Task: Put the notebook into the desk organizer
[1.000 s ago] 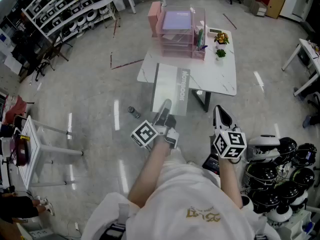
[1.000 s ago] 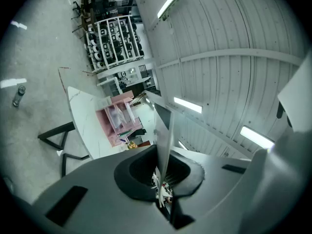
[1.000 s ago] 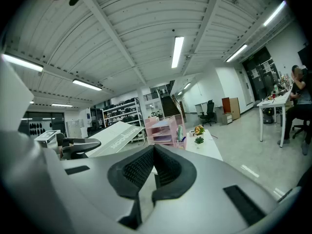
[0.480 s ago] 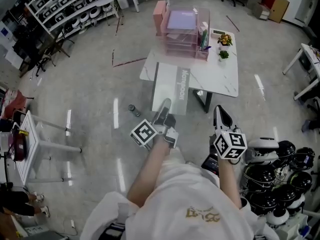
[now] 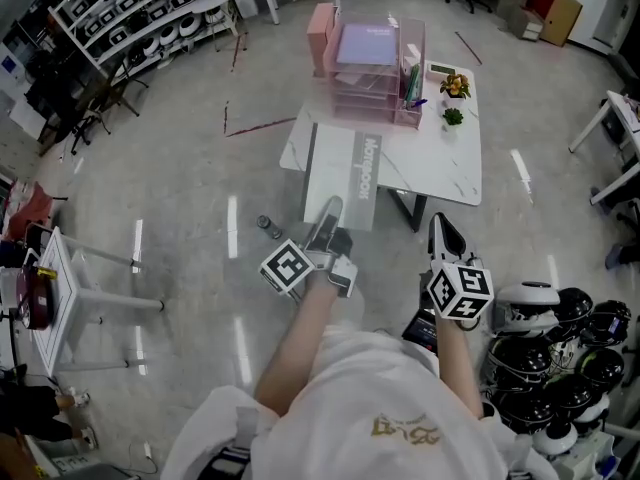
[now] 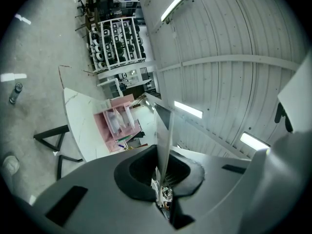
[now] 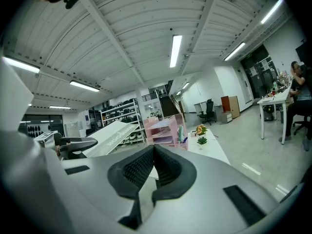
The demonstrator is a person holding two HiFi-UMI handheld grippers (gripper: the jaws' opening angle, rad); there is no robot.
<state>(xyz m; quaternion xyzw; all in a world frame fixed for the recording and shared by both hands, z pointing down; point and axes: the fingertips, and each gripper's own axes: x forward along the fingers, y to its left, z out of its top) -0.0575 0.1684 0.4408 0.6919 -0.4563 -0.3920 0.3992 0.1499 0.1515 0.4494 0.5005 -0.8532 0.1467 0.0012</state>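
Observation:
A large grey-and-white notebook (image 5: 345,173) is held out in front of me, its near edge clamped in my left gripper (image 5: 330,210). In the left gripper view the notebook (image 6: 164,140) shows edge-on, rising from between the closed jaws. The pink desk organizer (image 5: 368,73) with stacked trays stands at the far end of the white table (image 5: 445,168), ahead of and apart from the notebook. My right gripper (image 5: 441,225) hangs to the right, shut with nothing in it. From the right gripper view the notebook (image 7: 109,133) slants toward the organizer (image 7: 165,130).
Two small potted plants (image 5: 454,101) sit on the table right of the organizer. A can (image 5: 266,225) stands on the floor to the left. Several helmets (image 5: 560,338) are piled at the right, shelving (image 5: 130,18) at the far left, a small table (image 5: 60,298) near left.
The table and organizer have slid slightly down and right in the head view. Both grippers and the notebook keep the same pose.

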